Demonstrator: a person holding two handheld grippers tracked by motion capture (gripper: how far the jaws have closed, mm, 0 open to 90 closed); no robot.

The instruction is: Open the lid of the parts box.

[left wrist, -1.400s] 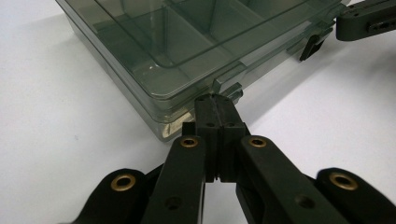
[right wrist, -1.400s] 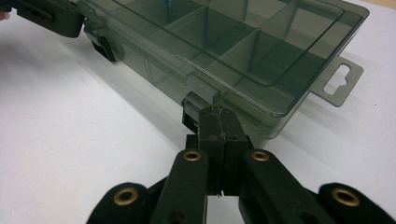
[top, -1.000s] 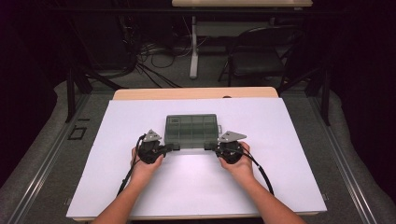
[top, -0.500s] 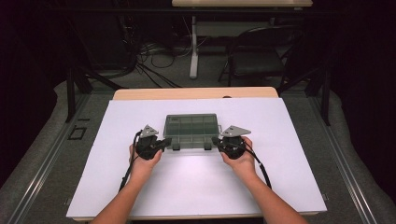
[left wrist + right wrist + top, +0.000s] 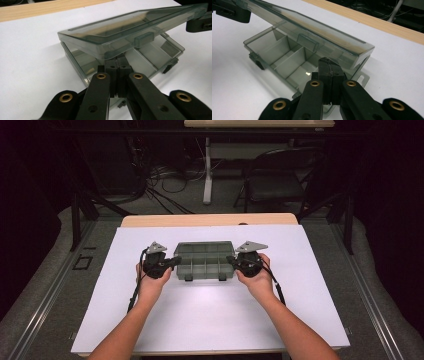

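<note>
the smoky compartment box (image 5: 205, 262) is sitting mid-counter (image 5: 210, 320) with its long axis running hand to hand, one end toward each of the tongs. its lid (image 5: 130, 27) is tilting up, front edge raised. the left tongs (image 5: 117, 62) and right tongs (image 5: 329, 65) are both clenched, tips tucked under the lid's end edges.

I see a smoky grey-green clear box (image 5: 205, 260) between my black left gripper (image 5: 172, 262) and right gripper (image 5: 231, 260), on a white table (image 5: 210, 320).
</note>
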